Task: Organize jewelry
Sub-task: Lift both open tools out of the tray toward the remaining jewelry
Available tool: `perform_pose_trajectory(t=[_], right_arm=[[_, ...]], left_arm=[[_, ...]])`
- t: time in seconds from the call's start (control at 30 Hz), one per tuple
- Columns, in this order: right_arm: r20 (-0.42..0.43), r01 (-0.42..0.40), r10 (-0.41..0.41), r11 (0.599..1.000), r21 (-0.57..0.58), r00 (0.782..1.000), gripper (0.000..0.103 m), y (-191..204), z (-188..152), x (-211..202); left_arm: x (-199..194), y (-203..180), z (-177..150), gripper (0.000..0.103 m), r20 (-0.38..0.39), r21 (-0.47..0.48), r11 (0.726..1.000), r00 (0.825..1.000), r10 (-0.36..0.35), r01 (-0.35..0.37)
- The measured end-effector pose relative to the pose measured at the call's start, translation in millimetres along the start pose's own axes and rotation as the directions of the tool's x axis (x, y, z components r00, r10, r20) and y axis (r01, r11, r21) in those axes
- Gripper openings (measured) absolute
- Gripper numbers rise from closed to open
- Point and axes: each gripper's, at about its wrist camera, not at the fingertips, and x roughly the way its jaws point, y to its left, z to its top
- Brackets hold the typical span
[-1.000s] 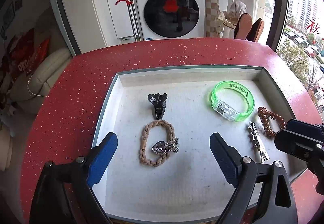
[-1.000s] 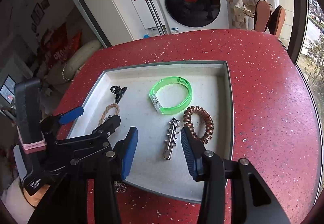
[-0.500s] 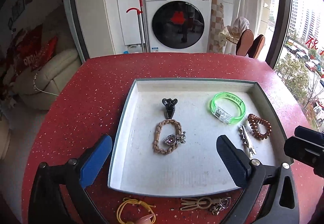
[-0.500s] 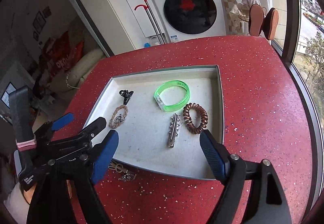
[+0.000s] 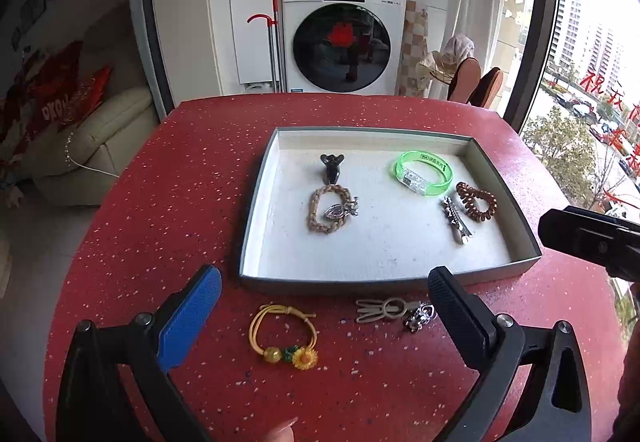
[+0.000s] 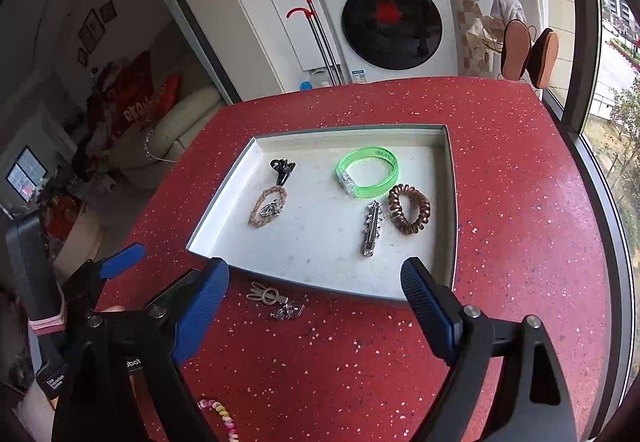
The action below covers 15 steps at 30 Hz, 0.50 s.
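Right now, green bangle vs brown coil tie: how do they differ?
The green bangle is a smooth, translucent, rigid-looking band with printed text and a clear block on one side. The coil tie is an opaque brown spiral with a ridged outline. The bangle makes the larger ring and lies nearer the tray's far wall; the coil tie lies nearer us, beside the silver clip. Both lie flat in the tray's right half, close together.

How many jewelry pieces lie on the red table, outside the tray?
3: a yellow cord bracelet and a beige clip with charm before the tray, a pastel bead bracelet nearest. Others may be hidden.
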Motion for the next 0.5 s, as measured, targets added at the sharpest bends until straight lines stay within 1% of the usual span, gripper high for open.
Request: perform_pose_trajectory(t=[0.17, 0.27, 0.37, 0.5], right_arm=[[-0.027, -0.001, 0.0, 1.0, -0.015, 1.0, 0.09, 7.8, -16.3, -1.7], [-0.064, 0.005, -0.008, 0.999, -0.041, 0.998, 0.09, 14.8, -30.2, 5.6], [-0.103, 0.01, -0.017, 0.998, -0.062, 0.995, 0.09, 19.6, -42.8, 16.3], [-0.141, 0.024, -0.035, 0.997, -0.074, 0.989, 0.09, 24.5, -55.8, 30.3]], left_arm=[[-9.7, 22.1, -20.6, 0.103, -0.008, -0.058, 0.998, 1.0, 0.022, -0.023], [-7.5, 37.4, -37.6, 0.103, -0.04, -0.093, 0.994, 0.998, 0.052, -0.055], [-2.1, 49.1, -56.1, 0.103, -0.084, -0.112, 0.993, 0.996, 0.035, -0.045], [3.5, 56.3, -72.4, 0.103, -0.112, -0.128, 0.99, 0.993, 0.048, -0.063]])
